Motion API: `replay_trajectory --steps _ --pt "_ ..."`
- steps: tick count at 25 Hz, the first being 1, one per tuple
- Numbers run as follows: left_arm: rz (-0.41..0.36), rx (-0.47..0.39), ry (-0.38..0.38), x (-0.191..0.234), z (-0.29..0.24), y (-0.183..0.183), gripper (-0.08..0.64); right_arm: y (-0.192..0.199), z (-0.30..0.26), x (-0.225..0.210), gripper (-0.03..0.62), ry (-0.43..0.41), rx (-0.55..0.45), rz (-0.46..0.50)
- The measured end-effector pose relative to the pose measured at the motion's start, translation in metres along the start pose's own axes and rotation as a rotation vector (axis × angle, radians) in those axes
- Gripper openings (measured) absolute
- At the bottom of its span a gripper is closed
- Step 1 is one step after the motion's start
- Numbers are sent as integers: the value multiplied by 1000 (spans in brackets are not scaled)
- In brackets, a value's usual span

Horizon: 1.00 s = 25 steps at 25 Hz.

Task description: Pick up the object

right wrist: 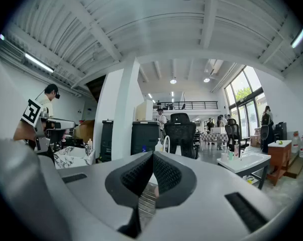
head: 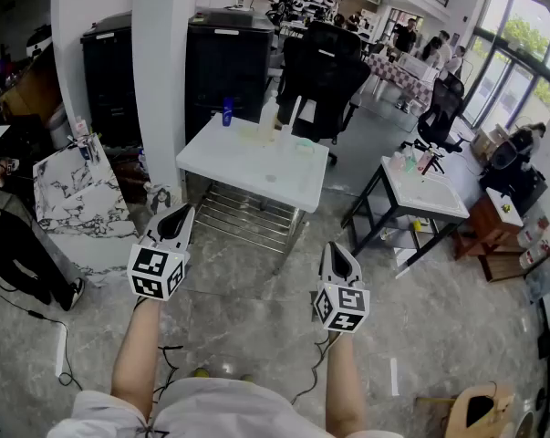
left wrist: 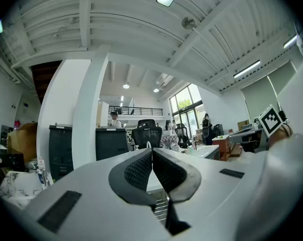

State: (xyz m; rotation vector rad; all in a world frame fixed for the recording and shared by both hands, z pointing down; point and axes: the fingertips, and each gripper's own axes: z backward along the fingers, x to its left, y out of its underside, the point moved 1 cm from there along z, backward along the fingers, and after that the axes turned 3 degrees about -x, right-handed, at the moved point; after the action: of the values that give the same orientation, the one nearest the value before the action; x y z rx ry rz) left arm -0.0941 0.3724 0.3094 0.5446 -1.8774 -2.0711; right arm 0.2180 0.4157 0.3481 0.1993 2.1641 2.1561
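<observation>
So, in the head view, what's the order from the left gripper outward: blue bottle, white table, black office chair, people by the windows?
From the left gripper:
1. white table, straight ahead.
2. blue bottle, at the table's far left edge.
3. black office chair, behind the table.
4. people, far back on the right.

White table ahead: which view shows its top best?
The head view: it looks down on the white table, showing nearly its whole top with the blue bottle. Both gripper views look at it nearly edge-on, so only a sliver shows behind the closed jaws.
</observation>
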Motion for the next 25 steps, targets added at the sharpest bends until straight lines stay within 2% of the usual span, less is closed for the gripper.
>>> replay_trajectory --steps 15,25 --pt "12 2 0 -6 17 4 21 -2 10 9 9 -6 -33 -39" --pt "24 11 2 -8 27 6 21 2 16 21 9 -15 -19 -39"
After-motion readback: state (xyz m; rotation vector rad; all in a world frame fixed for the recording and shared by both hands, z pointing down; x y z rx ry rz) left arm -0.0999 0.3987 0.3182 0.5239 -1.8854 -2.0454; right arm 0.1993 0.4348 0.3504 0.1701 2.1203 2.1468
